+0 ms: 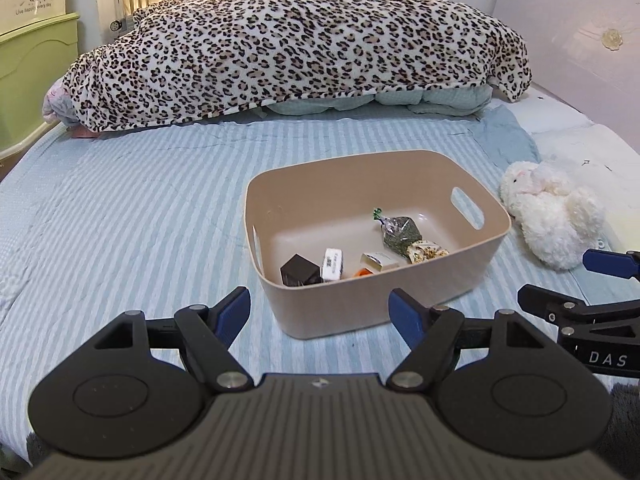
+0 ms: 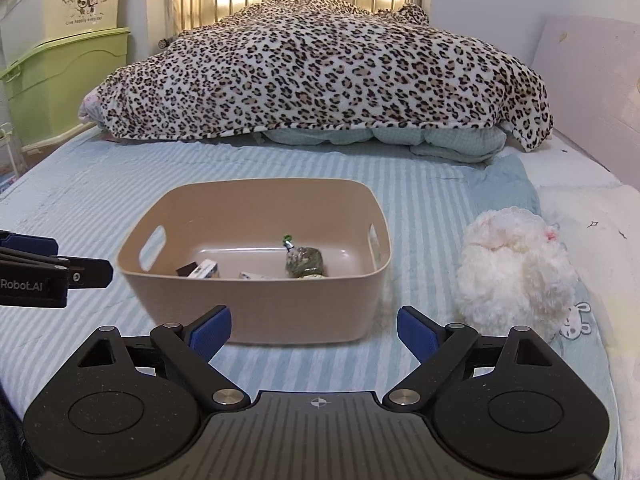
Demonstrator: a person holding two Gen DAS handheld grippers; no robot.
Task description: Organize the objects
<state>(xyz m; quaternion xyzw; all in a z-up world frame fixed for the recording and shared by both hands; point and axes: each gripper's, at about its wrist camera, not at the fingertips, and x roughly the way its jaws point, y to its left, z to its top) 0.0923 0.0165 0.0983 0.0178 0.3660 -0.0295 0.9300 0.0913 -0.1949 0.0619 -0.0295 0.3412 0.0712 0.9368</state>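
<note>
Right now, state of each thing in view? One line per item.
left gripper: open, holding nothing
right gripper: open, holding nothing
tan bin: upright on the bed, no lid, partly filled
green packet: lying inside the bin
black box: inside the bin, near wall
white plush toy: on the bed, outside the bin
leopard blanket: heaped over bedding

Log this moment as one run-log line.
left gripper: open, empty | right gripper: open, empty | bin: holds small items | plush toy: on bed, right of bin
</note>
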